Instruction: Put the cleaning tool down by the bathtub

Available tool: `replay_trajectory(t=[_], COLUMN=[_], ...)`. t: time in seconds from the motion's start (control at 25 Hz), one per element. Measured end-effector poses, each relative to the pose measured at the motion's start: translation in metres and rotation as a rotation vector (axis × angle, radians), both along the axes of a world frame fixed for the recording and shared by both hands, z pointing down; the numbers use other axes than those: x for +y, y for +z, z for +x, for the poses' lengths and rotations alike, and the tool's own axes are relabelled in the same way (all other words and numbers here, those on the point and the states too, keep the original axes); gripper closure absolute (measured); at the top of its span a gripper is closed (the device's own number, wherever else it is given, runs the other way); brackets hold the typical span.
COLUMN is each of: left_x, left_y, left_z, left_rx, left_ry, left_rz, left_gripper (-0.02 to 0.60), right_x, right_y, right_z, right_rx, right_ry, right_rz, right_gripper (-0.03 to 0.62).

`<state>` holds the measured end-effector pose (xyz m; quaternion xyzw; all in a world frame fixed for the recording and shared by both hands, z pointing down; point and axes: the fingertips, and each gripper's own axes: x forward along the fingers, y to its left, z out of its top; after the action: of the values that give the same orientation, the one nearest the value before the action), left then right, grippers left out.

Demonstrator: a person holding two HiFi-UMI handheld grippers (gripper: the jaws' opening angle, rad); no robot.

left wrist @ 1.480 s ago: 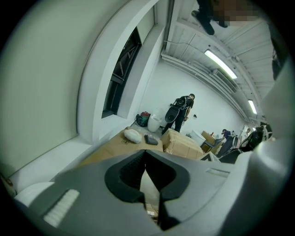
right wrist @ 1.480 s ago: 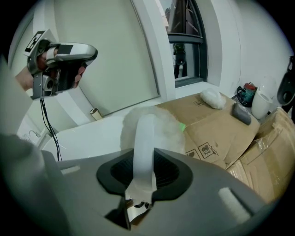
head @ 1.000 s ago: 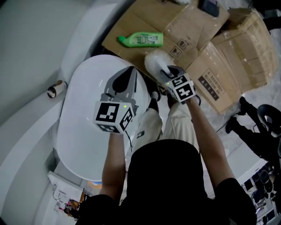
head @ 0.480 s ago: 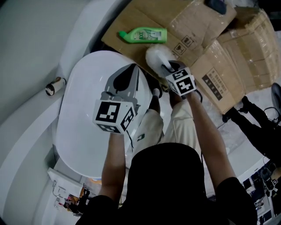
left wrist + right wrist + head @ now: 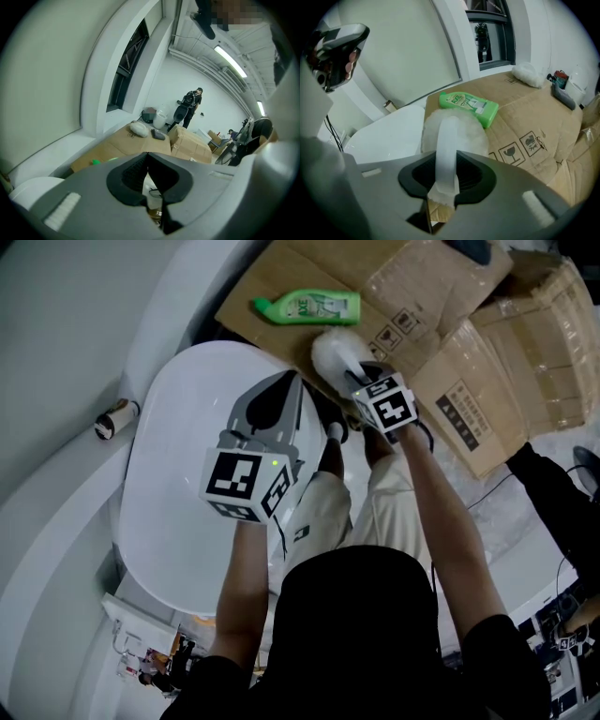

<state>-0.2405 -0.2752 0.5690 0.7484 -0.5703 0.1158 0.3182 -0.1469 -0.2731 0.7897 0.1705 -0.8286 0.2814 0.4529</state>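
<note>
At the left, the white bathtub [image 5: 169, 521] is seen from above. The left gripper [image 5: 284, 382] is held over its rim, jaws brought together with nothing between them. Further right, a green bottle [image 5: 309, 307] is laid on flattened cardboard [image 5: 431, 306] just beside the bathtub. The cleaning tool [image 5: 334, 354], a fluffy white pad with a white handle, is carried in the air near the bottle, over the edge of the cardboard, and is not yet set down. Its handle is clamped between the jaws of the right gripper [image 5: 359, 382], which is pointed steeply downward. The placement is judged close to done, but two risks are seen. If the pad is lowered too far forward, the bottle may be pushed or rolled. If the jaws are parted too high, the tool may drop and tip against the bathtub.
</note>
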Motion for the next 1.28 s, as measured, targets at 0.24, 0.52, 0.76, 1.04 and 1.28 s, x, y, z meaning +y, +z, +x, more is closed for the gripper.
replay_trajectory(t=[0.24, 0.52, 0.76, 1.04, 1.28], left_x=[0.004, 0.012, 0.014, 0.012, 0.012], left_y=[0.003, 0.007, 0.007, 0.007, 0.007], left_z=[0.009, 0.007, 0.004, 0.0, 0.002], left_rx=[-0.009, -0.014, -0.008, -0.002, 0.0], left_ry=[0.027, 0.029, 0.018, 0.013, 0.018], left_rz=[-0.001, -0.008, -0.003, -0.002, -0.002], left_gripper=[0.583, 0.583, 0.583, 0.583, 0.583], right_x=[0.001, 0.0, 0.0, -0.003, -0.005], right_y=[0.005, 0.007, 0.006, 0.004, 0.001], right_z=[-0.002, -0.005, -0.007, -0.007, -0.005], right_rx=[0.002, 0.002, 0.005, 0.016, 0.027], right_ry=[-0.006, -0.009, -0.004, -0.008, -0.006], right_rz=[0.0, 0.008, 0.014, 0.017, 0.02], right_gripper=[0.499, 0.499, 0.499, 0.492, 0.476])
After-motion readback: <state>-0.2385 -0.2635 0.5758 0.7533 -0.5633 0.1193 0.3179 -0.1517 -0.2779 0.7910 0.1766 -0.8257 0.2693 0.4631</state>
